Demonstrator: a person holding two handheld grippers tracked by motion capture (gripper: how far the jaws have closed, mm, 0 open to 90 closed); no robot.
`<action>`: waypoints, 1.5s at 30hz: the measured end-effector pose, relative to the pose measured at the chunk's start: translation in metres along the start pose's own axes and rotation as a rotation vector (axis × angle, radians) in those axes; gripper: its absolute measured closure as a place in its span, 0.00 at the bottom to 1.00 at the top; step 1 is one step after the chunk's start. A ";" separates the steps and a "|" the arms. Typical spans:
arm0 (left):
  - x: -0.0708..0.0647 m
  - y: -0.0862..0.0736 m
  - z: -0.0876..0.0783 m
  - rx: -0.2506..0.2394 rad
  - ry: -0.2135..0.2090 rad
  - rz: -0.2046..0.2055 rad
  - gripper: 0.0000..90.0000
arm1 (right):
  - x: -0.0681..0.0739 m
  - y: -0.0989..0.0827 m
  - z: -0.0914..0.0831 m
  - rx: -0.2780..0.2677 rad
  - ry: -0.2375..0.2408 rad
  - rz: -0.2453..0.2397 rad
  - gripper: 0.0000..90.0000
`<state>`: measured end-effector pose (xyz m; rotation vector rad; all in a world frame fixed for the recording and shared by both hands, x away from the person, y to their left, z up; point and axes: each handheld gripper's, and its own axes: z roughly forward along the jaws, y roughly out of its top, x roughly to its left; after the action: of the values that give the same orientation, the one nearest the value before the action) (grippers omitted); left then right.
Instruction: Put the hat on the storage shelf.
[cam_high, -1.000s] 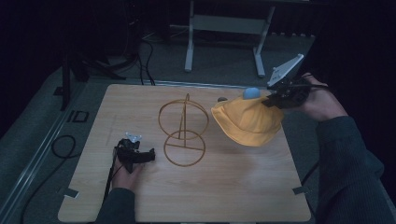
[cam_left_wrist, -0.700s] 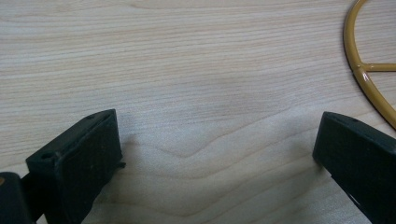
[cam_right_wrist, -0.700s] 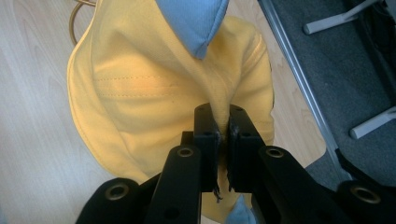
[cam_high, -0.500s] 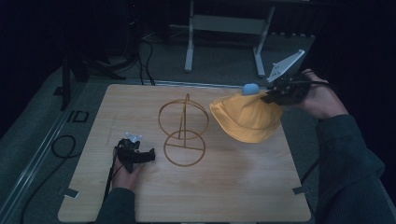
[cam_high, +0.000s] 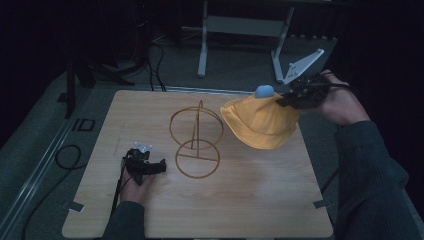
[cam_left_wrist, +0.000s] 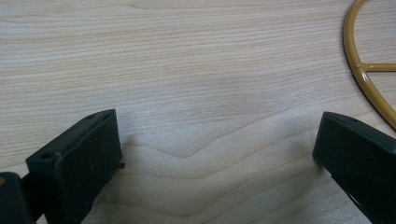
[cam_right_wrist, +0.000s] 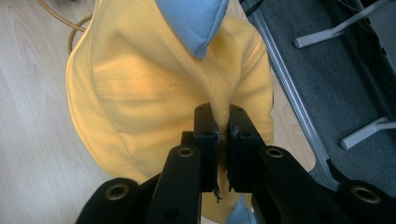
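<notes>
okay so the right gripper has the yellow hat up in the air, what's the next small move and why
Probably carry the yellow hat leftward toward the top of the wire stand. The right gripper has its jaws pinched on the hat's fabric, the hat hangs beside the stand rather than over it, and the left gripper rests open on the table.

A light wooden table (cam_high: 260, 200) stood on grey carpeted floor (cam_high: 40, 150); black cables (cam_high: 60, 160) trailed along its left side; a grey metal frame with splayed legs (cam_high: 240, 30) stood beyond the far edge; the surrounding room lay in darkness.
</notes>
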<state>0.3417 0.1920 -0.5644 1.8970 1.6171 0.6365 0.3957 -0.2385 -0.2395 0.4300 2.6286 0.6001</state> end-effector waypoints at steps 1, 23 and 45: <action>0.000 0.000 0.000 0.000 0.000 0.000 0.01 | 0.000 0.001 0.000 0.000 -0.004 -0.003 0.94; 0.000 0.000 0.000 0.000 0.000 0.000 0.01 | 0.000 0.021 -0.003 -0.022 -0.012 -0.015 0.94; 0.000 0.000 0.000 0.001 -0.001 -0.001 0.01 | 0.020 0.080 0.010 -0.091 0.033 -0.077 0.94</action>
<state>0.3417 0.1920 -0.5644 1.8968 1.6177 0.6351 0.3993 -0.1585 -0.2162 0.2924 2.6232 0.7041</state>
